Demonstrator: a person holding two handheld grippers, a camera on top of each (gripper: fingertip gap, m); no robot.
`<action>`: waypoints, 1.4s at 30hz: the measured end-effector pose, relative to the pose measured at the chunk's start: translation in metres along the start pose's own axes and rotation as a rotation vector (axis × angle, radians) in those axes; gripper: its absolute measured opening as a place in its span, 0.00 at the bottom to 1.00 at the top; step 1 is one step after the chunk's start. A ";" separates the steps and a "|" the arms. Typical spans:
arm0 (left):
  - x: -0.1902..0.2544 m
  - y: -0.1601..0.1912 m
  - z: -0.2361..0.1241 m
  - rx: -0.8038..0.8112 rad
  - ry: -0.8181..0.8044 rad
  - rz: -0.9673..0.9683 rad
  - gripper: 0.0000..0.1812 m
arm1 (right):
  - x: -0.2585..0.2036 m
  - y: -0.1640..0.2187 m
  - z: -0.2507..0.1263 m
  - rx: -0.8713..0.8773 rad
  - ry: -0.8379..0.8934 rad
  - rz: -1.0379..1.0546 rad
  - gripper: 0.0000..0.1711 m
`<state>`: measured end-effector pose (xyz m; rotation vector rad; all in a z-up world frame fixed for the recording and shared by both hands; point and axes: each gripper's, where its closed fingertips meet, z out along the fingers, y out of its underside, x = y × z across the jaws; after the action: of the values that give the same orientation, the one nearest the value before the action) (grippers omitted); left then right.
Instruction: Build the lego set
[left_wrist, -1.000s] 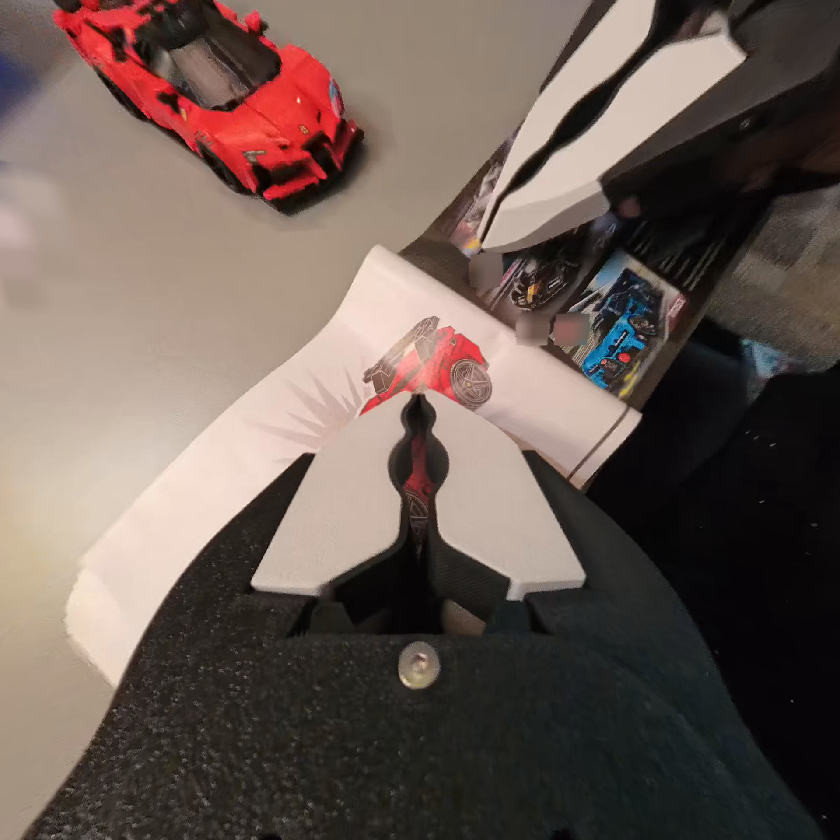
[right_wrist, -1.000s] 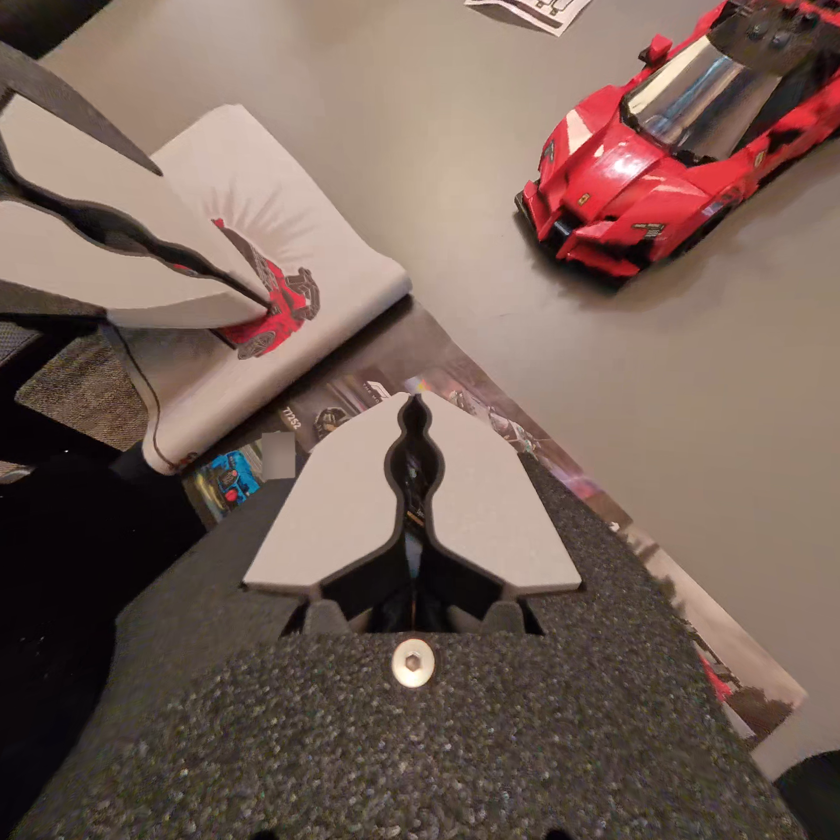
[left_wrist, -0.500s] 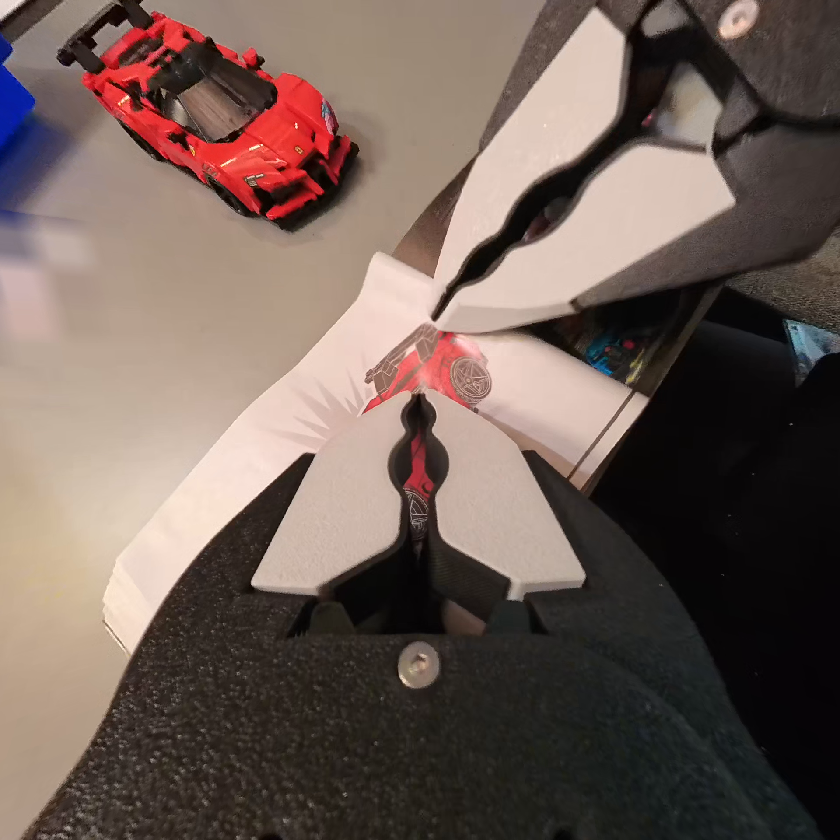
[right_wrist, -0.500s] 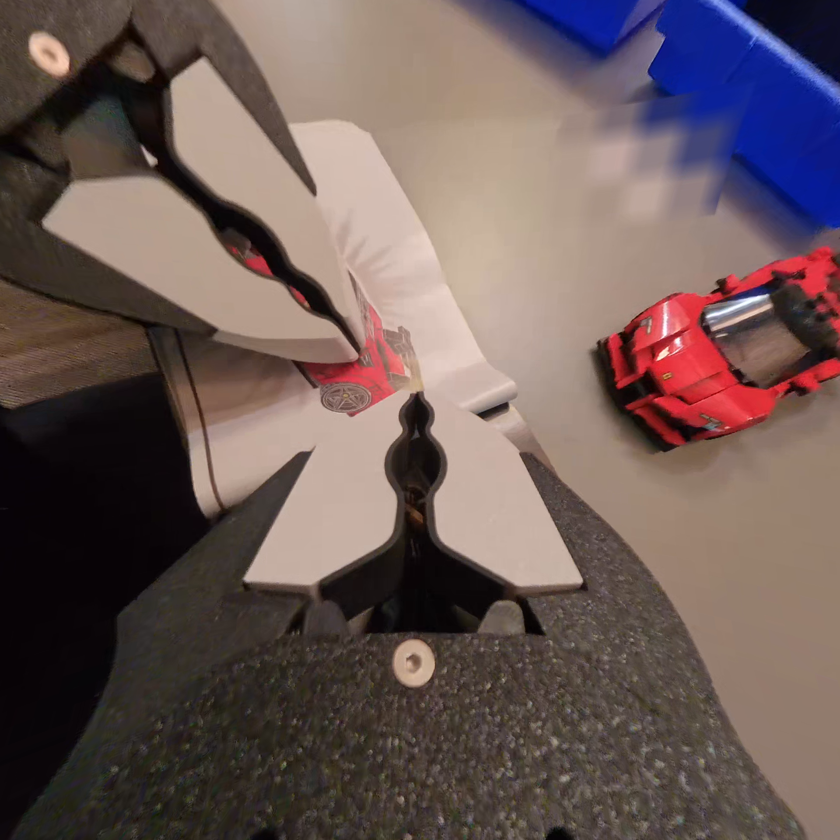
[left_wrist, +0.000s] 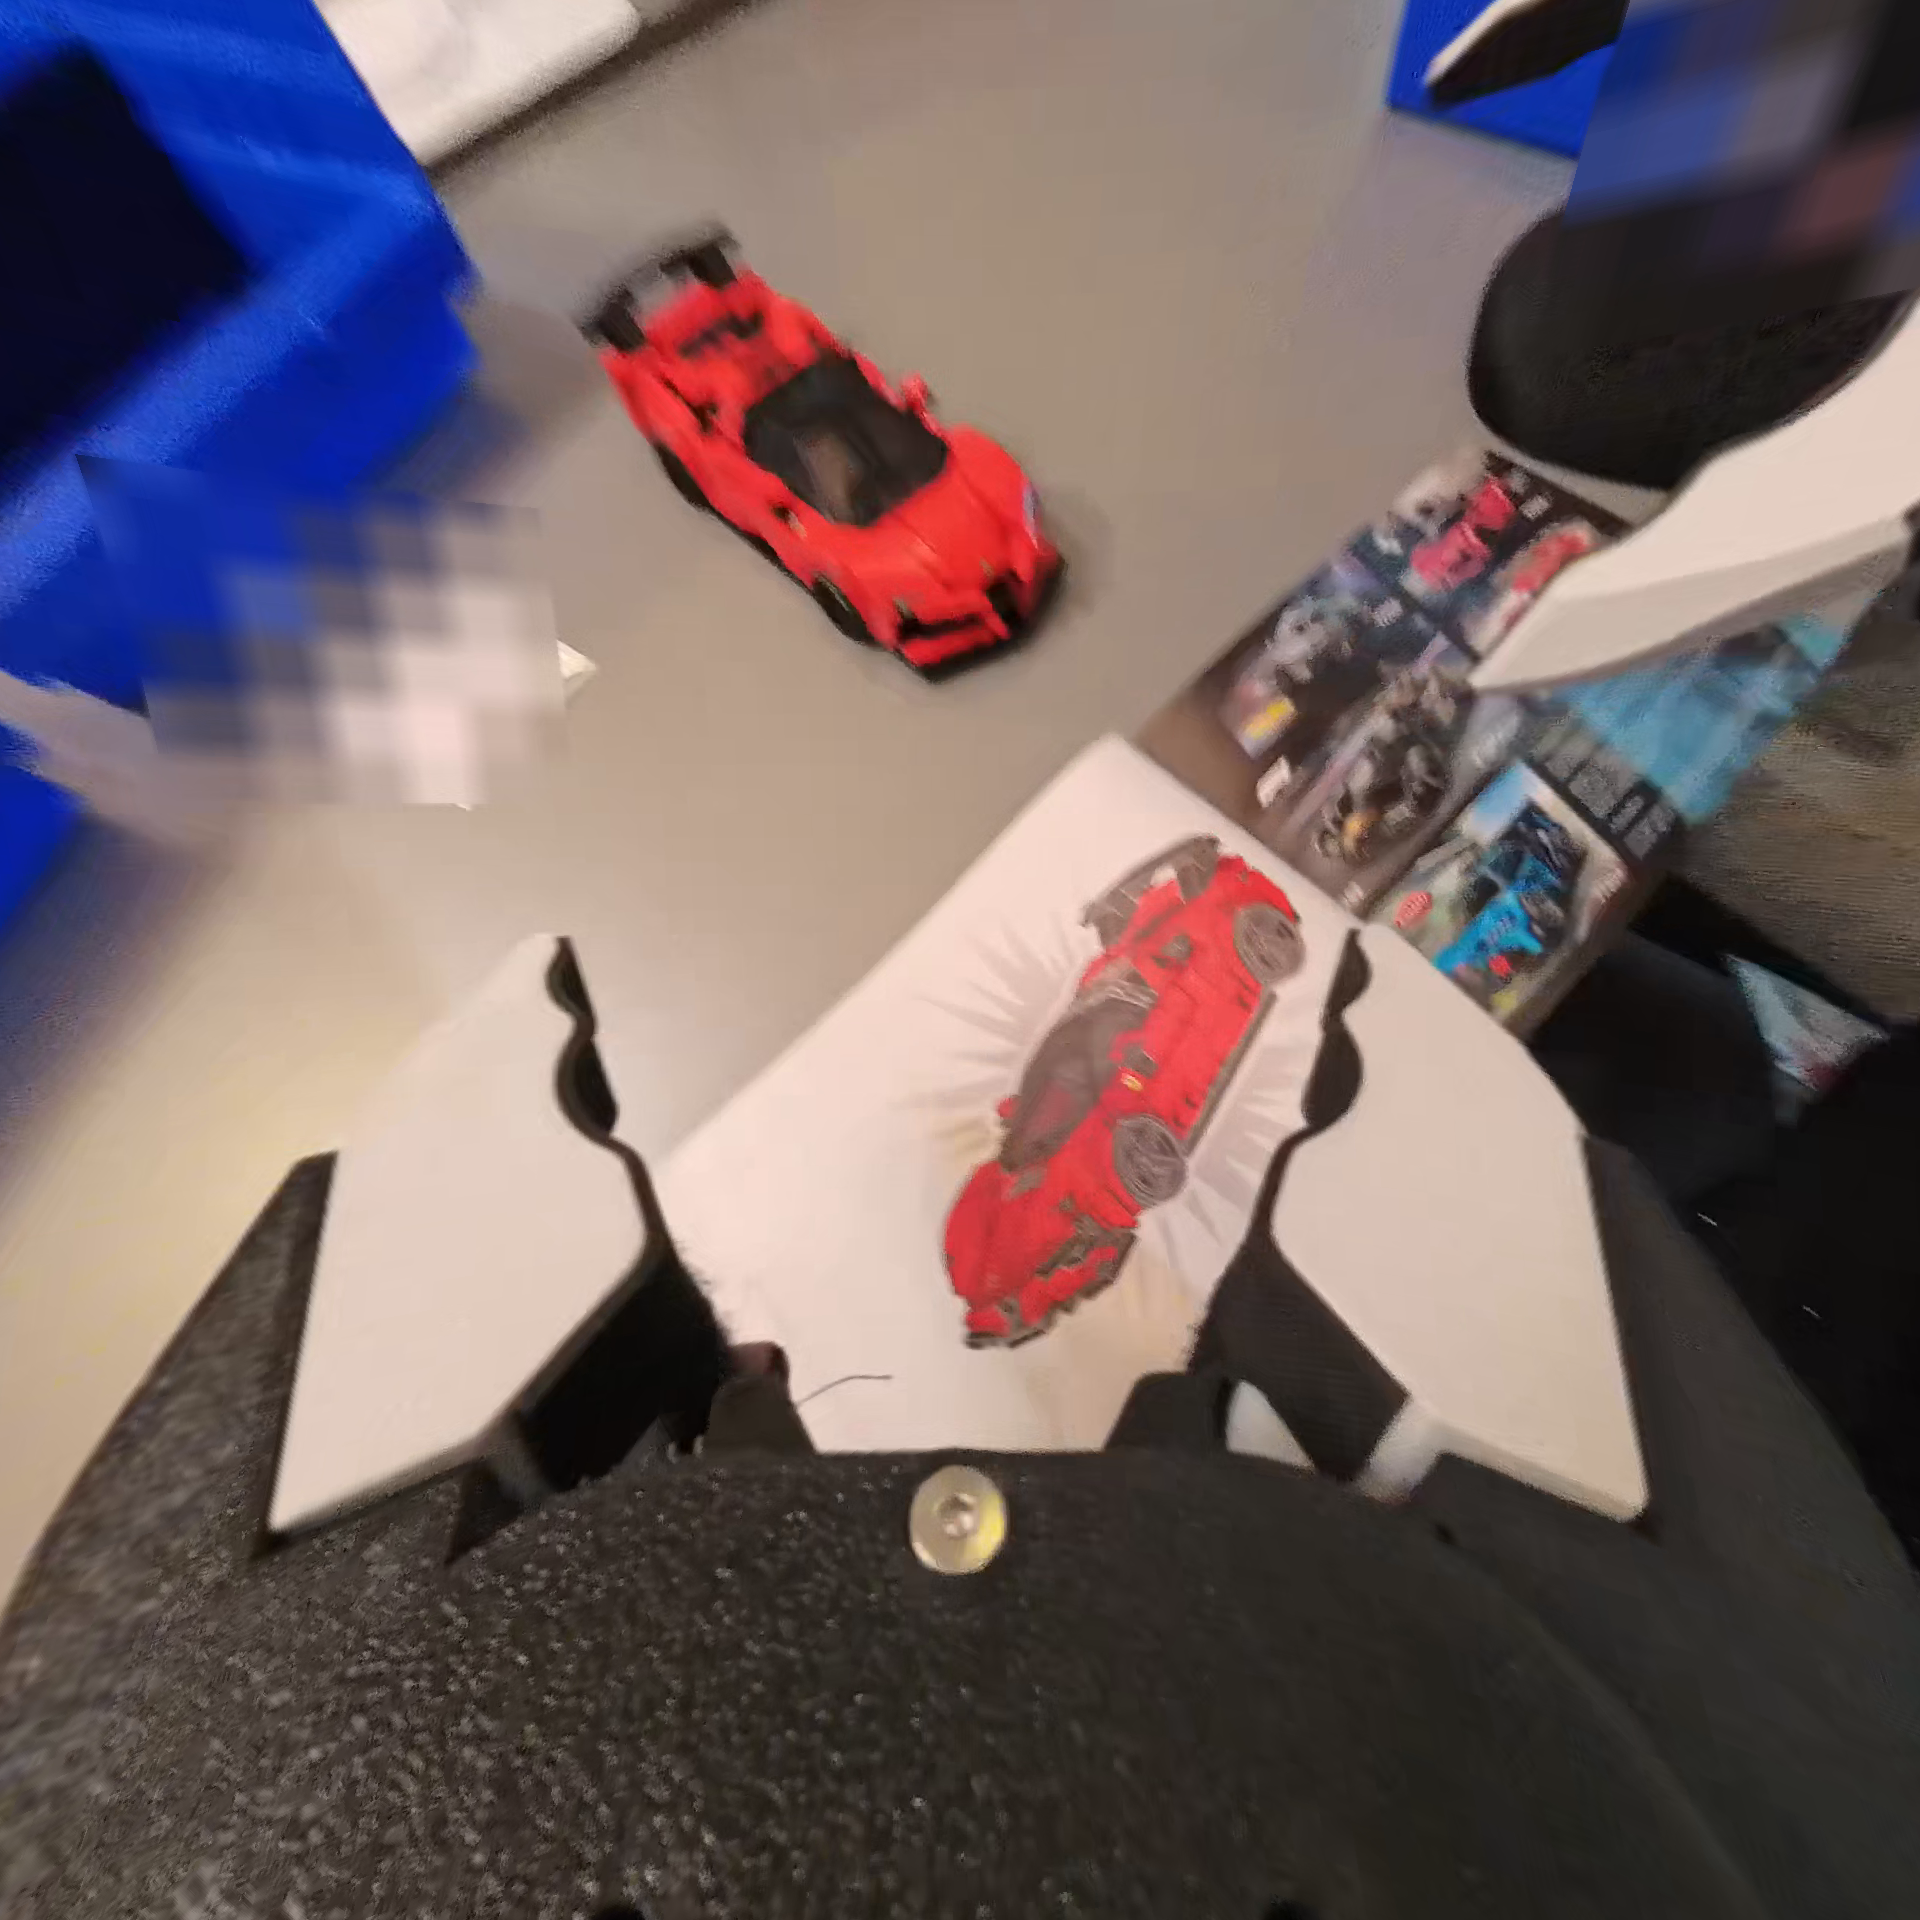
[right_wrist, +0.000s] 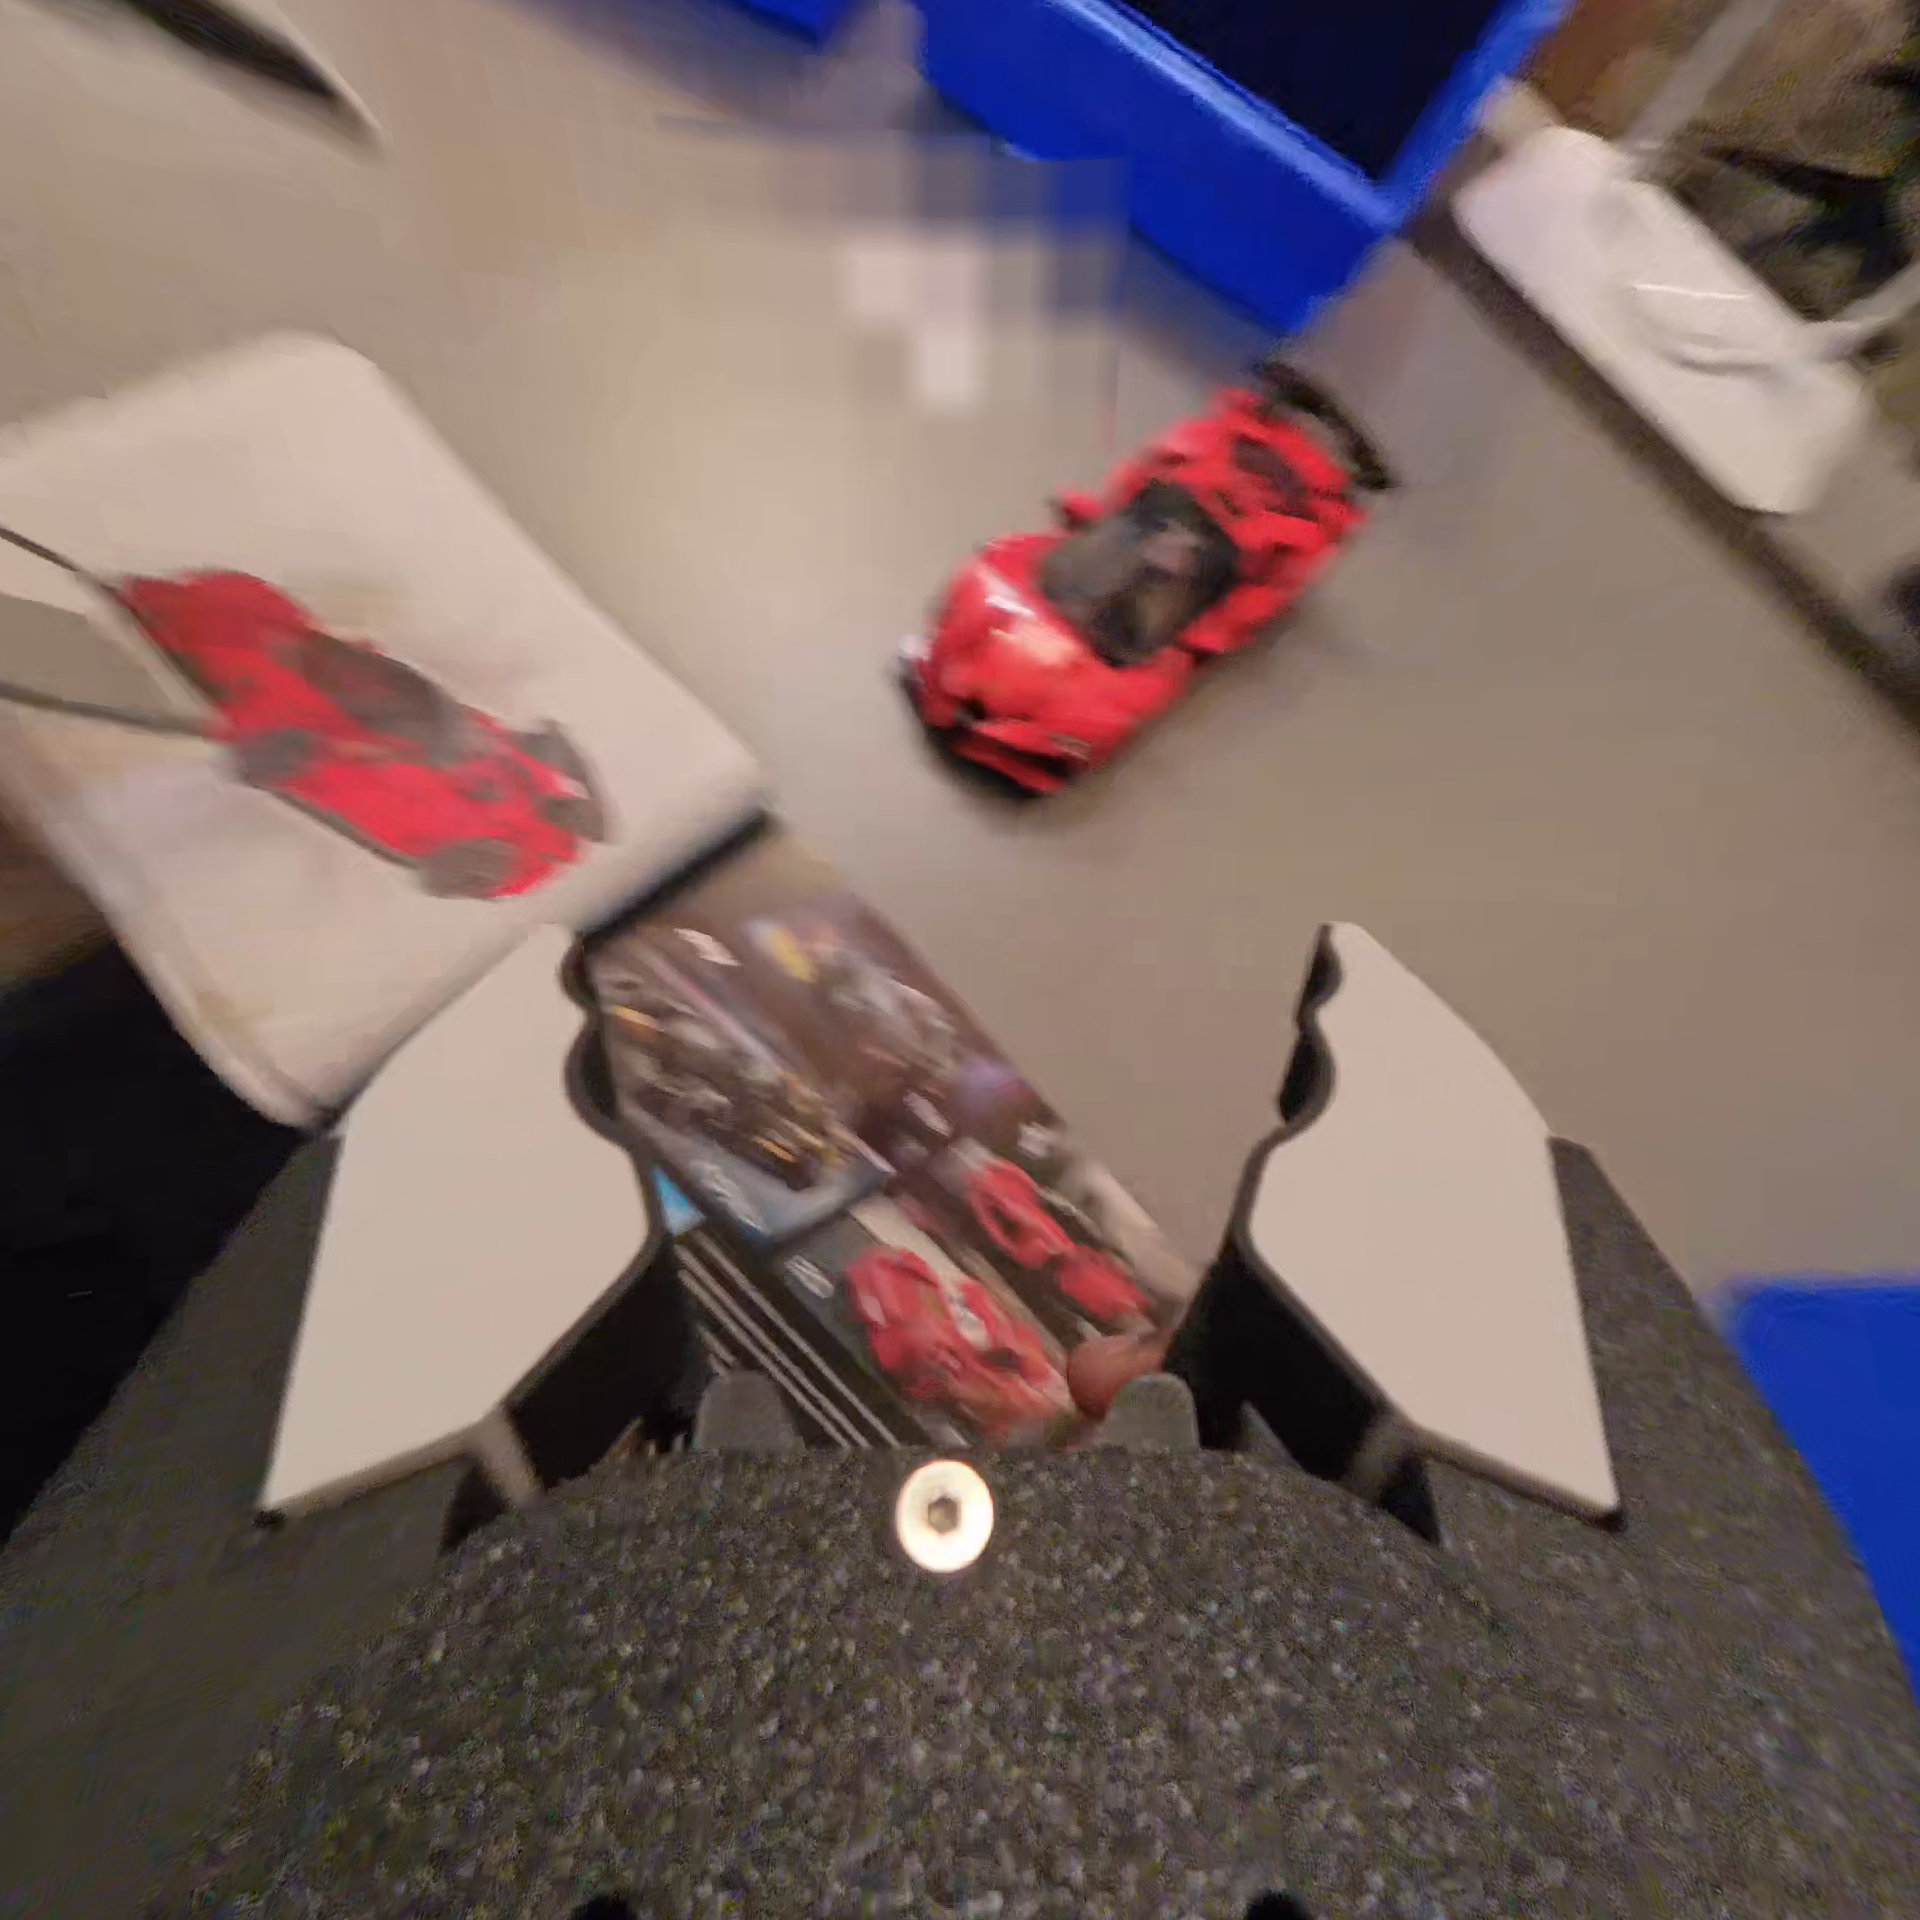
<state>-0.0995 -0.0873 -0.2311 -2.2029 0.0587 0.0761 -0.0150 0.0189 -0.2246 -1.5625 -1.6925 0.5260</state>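
A finished red Lego car (left_wrist: 831, 478) stands on the grey table; the right wrist view shows it too (right_wrist: 1132, 592). The instruction booklet lies open at the table's near edge. Its white page with a red car picture (left_wrist: 1122, 1091) lies between the jaws of my left gripper (left_wrist: 951, 951), which is open and empty. Its dark page of car pictures (right_wrist: 831, 1091) lies between the jaws of my right gripper (right_wrist: 951, 945), also open and empty. The right gripper's finger (left_wrist: 1714, 540) shows at the upper right of the left wrist view. Both views are motion-blurred.
A blue bin (left_wrist: 208, 312) stands to the left of the car, and another blue bin (right_wrist: 1195, 135) behind it. A white plastic bag (right_wrist: 1662, 312) lies at the far right. A blue object (right_wrist: 1829, 1455) sits at the right edge. The dark floor lies beyond the table edge.
Both grippers were shut on the booklet's pages and have opened and let go. Both have drawn back, so more of the table and the blue bins now show.
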 end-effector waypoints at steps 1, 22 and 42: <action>-0.004 -0.015 -0.009 0.028 -0.053 0.030 0.77 | 0.011 0.000 -0.007 -0.042 0.076 -0.022 0.80; 0.028 -0.046 -0.011 0.098 -0.046 0.023 0.00 | 0.016 0.001 -0.015 0.056 0.115 0.150 0.21; -0.048 -0.007 0.139 -0.246 0.055 0.145 0.00 | 0.018 0.008 0.051 -0.073 -0.186 0.125 0.56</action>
<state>-0.1516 0.0298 -0.3044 -2.4440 0.2514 0.1081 -0.0479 0.0471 -0.2576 -1.7255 -1.7766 0.6989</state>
